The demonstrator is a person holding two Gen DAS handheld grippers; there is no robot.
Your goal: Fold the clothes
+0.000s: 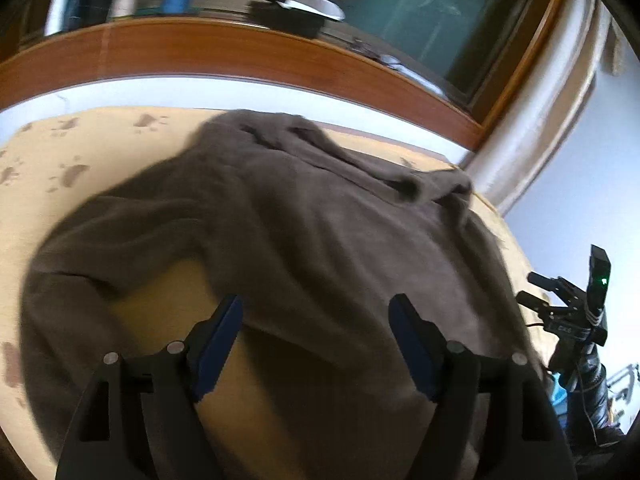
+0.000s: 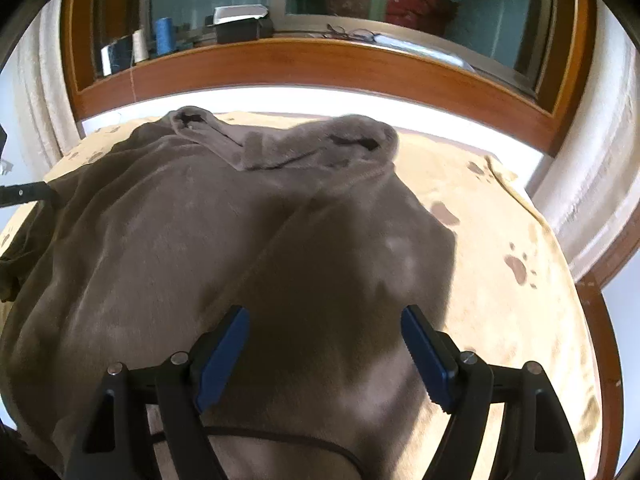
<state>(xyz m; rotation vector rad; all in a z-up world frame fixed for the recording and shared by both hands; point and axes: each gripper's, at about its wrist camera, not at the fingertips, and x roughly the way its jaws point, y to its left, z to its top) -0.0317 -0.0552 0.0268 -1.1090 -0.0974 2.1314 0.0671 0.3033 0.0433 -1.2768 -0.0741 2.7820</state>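
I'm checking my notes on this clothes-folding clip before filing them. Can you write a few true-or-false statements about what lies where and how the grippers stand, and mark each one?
1. A grey-brown garment lies spread on a cream cover with paw prints. True.
2. The right gripper is clamped on a sleeve. False: its jaws stand apart above the fabric, pinching nothing.
3. The left gripper has its jaws open. True.
4. Thread spools stand on the windowsill. True.
5. The garment is folded into a neat square. False: it lies spread out, sleeves still out.
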